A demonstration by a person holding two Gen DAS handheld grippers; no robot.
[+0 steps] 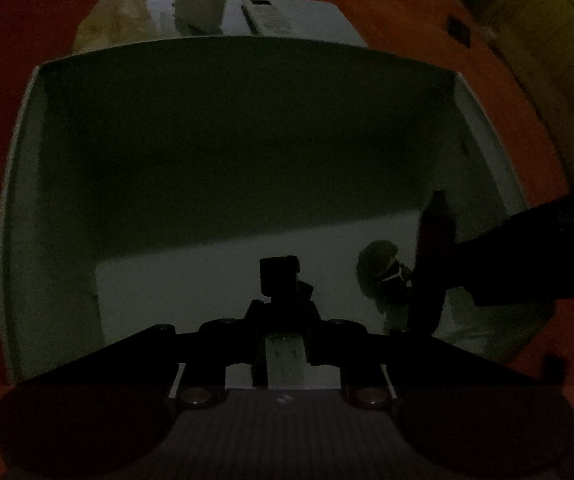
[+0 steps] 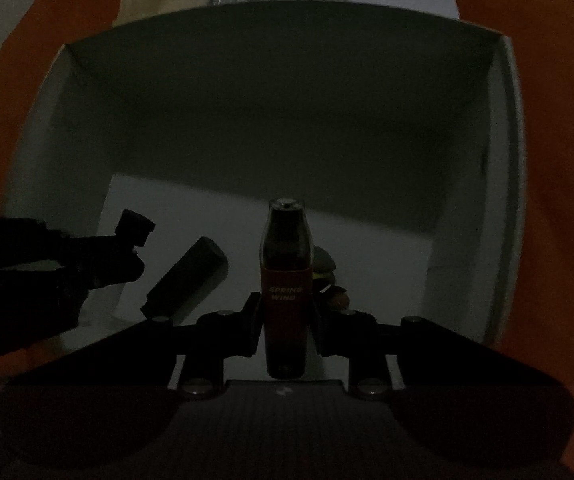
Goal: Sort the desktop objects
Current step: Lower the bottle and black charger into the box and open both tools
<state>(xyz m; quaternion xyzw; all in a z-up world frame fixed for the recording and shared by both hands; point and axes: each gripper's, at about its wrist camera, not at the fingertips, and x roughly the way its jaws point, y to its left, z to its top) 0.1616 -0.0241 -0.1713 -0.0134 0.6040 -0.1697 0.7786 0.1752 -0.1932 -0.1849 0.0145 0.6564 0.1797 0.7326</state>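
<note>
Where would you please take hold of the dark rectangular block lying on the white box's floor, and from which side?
Grip the dark rectangular block across its long flat sides near the middle, coming from above. It lies flat and slanted on the white box floor, so turn the gripper to match.

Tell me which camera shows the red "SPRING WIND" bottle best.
Right wrist view: the bottle stands centred between the right claw's fingers, label readable. The left wrist view shows it only as a dark sliver at the right, no lettering visible.

Orange tabletop [image 1: 407, 8], open white box [image 1: 27, 160] on it, pale crumpled bag [image 1: 115, 16] behind box
</note>
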